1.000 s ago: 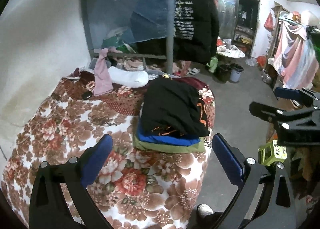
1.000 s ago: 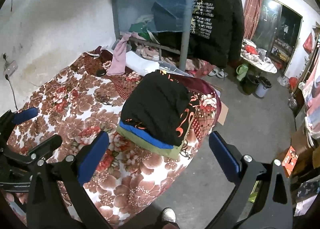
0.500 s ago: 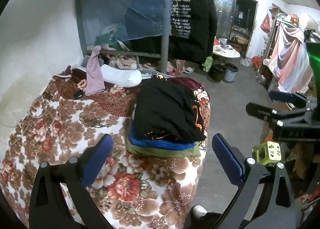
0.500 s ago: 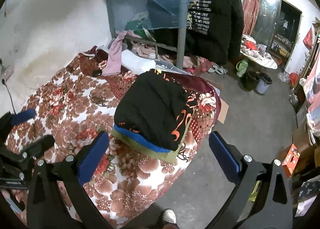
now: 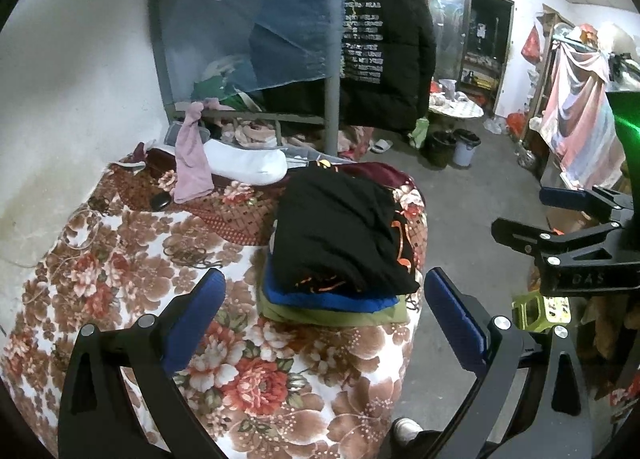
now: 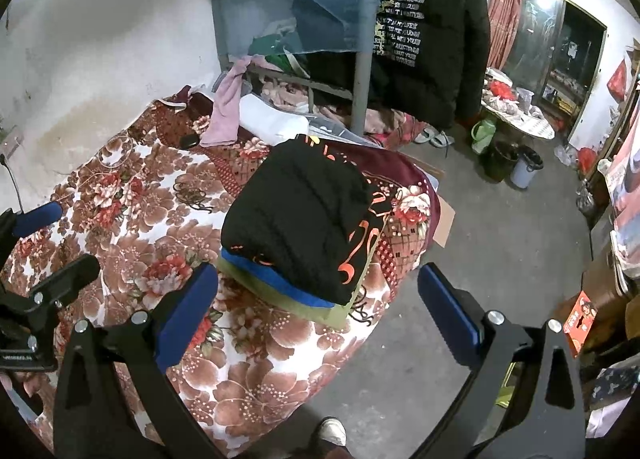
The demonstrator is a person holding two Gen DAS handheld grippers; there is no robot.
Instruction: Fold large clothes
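A stack of folded clothes, with a black garment with orange print (image 5: 336,227) on top of a blue one (image 5: 328,299) and an olive one (image 5: 332,317), lies near the right edge of the flowered bed (image 5: 120,259). The stack also shows in the right wrist view (image 6: 300,219). My left gripper (image 5: 324,319) is open and empty, held back from the stack above the bed's near end. My right gripper (image 6: 316,307) is open and empty, off the bed's right front corner; it shows in the left wrist view (image 5: 560,219) at the right.
A white pillow (image 5: 248,163) and a pink cloth (image 5: 192,163) lie at the bed's head by a metal bunk post (image 5: 332,99). A black jacket (image 5: 384,59) hangs there. Bins (image 5: 456,147), a low table and a clothes rack (image 5: 576,119) stand across the concrete floor. A green stool (image 5: 540,311) is at the right.
Both grippers have drifted a little, so the stack sits slightly lower and more to the left in the right wrist view. Both stay open and empty.
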